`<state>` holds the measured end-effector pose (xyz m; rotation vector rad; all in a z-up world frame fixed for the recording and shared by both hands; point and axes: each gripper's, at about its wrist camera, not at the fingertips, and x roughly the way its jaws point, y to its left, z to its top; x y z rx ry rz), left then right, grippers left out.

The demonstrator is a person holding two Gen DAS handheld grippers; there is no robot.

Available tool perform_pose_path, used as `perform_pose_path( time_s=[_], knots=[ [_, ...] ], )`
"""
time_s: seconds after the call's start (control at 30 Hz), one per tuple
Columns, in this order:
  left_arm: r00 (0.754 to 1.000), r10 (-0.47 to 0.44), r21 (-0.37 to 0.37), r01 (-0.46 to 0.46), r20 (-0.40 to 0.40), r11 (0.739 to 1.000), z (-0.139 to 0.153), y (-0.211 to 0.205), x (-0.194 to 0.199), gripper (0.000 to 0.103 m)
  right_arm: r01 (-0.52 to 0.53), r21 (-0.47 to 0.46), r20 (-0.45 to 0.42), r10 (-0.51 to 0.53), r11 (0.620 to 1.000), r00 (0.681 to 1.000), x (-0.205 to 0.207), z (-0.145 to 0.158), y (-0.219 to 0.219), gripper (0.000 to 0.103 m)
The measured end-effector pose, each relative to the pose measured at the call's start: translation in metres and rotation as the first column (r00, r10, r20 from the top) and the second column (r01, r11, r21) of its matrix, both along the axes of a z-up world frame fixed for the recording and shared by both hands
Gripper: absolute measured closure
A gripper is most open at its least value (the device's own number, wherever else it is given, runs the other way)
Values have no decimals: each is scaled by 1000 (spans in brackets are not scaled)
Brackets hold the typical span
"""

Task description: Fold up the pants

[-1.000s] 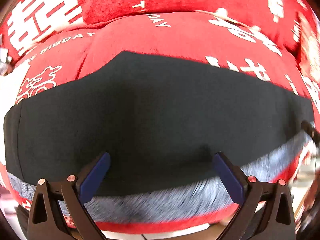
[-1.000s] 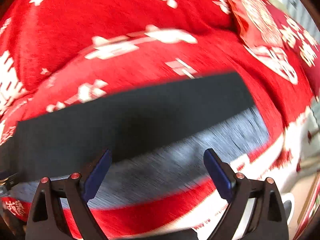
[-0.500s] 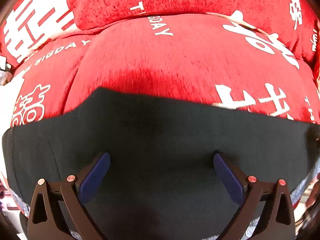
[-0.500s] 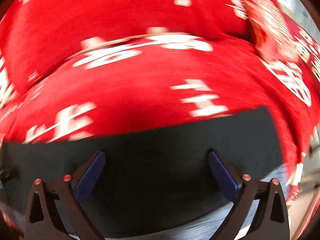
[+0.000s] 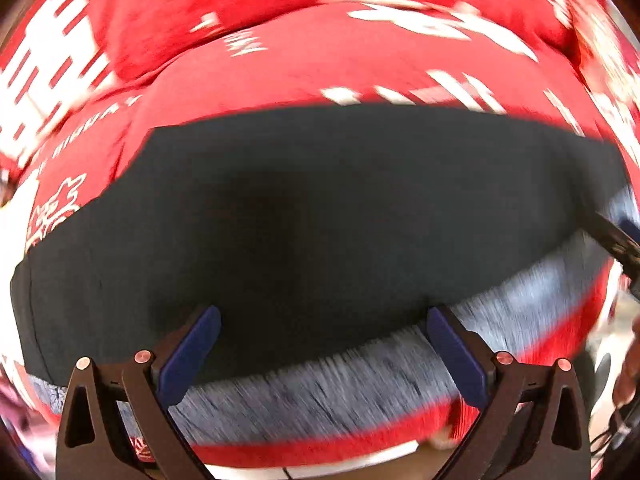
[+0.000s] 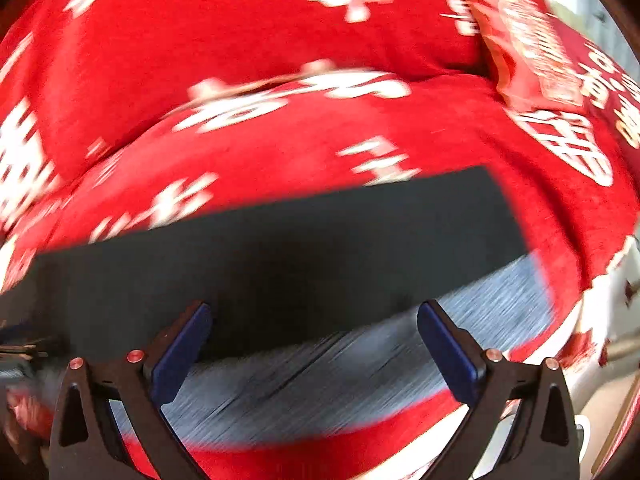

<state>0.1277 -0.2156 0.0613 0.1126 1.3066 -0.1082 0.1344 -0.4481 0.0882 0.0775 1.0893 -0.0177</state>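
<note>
Left tongs: my left tongs [image 5: 324, 354] stand wide apart with nothing between the blue pads, poised over the near edge of the pants [image 5: 320, 216].
Right tongs: my right tongs [image 6: 314, 344] are just as wide and just as empty, over the same near edge further along.
Pants: they lie across the red cover [image 6: 280, 152] of what looks like a sofa seat, a dark layer folded over a grey heathered layer [image 5: 320, 396] that shows as a strip along the near side.
Step in hand: I judge one fold is laid, the dark part resting flat on the grey, with neither pair of tongs gripping cloth.
Next move: it probably calls for both tongs to close on one end of the long band and carry it over to the other end, keeping the layers aligned.
Other tool: a dark shape at the right edge of the left view is likely my right tongs, cut off by the frame.
Far side: a red backrest [image 5: 280, 12] with white lettering rises behind the seat.
Hard to make out: both views are smeared by motion, so I cannot tell waistband from cuffs; the left end of the pants runs out of the right view.
</note>
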Motion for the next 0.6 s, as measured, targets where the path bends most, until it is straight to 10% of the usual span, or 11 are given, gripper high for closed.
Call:
perform_pose_path(
  time_s=[0.6],
  knots=[
    [999,30,-43,-31,-24,999,-6,45,-12,0,333,115,-67,-327,936,943,-11,-27,-94,0]
  ],
)
